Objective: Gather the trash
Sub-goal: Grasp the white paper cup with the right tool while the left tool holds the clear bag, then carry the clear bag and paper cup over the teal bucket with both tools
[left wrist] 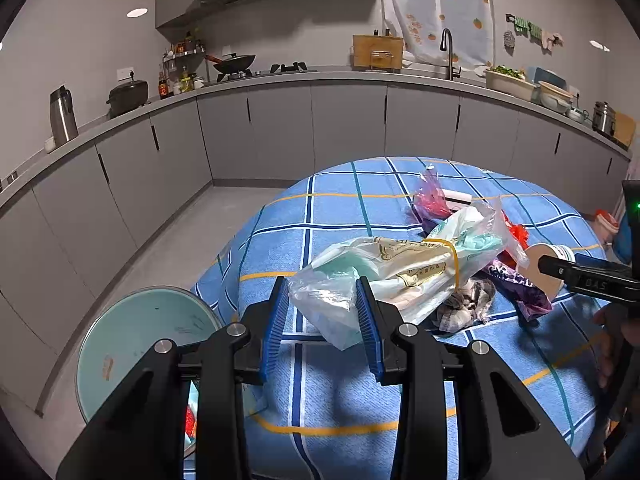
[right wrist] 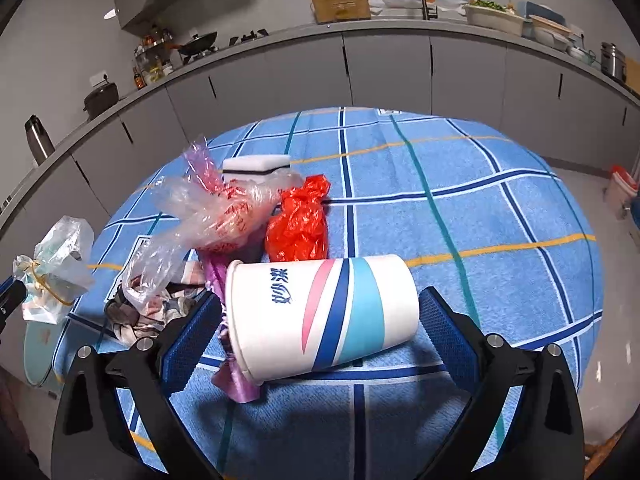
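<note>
Two grippers (left wrist: 322,322) (right wrist: 316,332): left clamping plastic bag (left wrist: 384,276), right wide around fallen cup (right wrist: 320,312), mid-table.

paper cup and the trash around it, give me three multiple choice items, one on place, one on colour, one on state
1. Where is the paper cup?
A. between the right claw's fingers
B. on the counter
C. in the bin

2. What colour is the crumpled bag behind the cup?
A. green
B. red
C. black

3. What is the left claw doing?
A. hanging empty
B. gripping a clear plastic bag
C. holding a pan

Key: 1 A, the cup lies on its side between open fingers; 2 B, plainly red; 3 B, the pads pinch the bag.
</note>
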A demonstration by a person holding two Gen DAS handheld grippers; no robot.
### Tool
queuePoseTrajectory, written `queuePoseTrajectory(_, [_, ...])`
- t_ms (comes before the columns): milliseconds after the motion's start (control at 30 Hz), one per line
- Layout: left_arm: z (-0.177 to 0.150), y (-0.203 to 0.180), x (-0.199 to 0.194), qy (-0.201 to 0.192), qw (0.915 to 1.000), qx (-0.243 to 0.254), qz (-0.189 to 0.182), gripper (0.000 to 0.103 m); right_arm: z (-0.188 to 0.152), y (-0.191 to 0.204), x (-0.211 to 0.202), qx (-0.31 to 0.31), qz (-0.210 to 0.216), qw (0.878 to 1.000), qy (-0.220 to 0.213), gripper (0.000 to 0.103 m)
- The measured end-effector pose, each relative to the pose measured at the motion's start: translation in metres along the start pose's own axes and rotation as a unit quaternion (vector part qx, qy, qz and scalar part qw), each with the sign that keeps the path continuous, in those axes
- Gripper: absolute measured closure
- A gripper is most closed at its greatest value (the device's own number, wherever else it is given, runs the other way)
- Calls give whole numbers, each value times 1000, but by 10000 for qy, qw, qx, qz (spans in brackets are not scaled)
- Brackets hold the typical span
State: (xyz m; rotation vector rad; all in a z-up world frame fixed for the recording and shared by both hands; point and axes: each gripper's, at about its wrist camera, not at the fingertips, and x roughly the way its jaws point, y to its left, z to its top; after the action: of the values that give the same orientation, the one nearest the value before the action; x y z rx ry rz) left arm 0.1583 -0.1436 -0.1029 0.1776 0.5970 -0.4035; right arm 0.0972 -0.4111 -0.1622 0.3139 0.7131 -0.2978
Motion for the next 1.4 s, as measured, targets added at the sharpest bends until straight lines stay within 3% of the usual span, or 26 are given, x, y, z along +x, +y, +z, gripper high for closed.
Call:
queuePoseTrajectory(200, [1,-1,-4,-71,10000,-19,11,68,-1,3,-8,-147,-205,9995,-192,18])
queuePoseTrajectory(367, [3,-1,-15,-232,9997,8,89,68,-1,11,-29,-480,-710,9944,-621,19])
queuePoseTrajectory(567, [4,3,-26,-312,9995,-23,77,68,4,17,-47,-579,-747,9917,-870,23])
queuePoseTrajectory(667, [5,6,-29,-340,9994,-50,84,68,5,18,-50,-621,-736,9915,-879,31])
queuePoseTrajectory(700, [5,8,-29,-338,9994,-57,87,68,6,20,-50,-643,-746,9914,-864,39])
queuePoseTrajectory(733, [5,7,-29,-329,9994,-60,87,68,6,20,-48,-664,-726,9918,-817,56])
queuePoseTrajectory(933, [4,11,-32,-319,9994,-98,79,68,-2,31,-41,-854,-703,9918,-640,82])
queuePoseTrajectory(1133, [6,18,-34,-348,9992,-158,115,68,-3,43,-49,-1104,-866,9859,-916,97])
queuePoseTrajectory(1400, [7,31,-41,-409,9985,-286,243,68,2,58,-71,-1246,-770,9810,-1275,98])
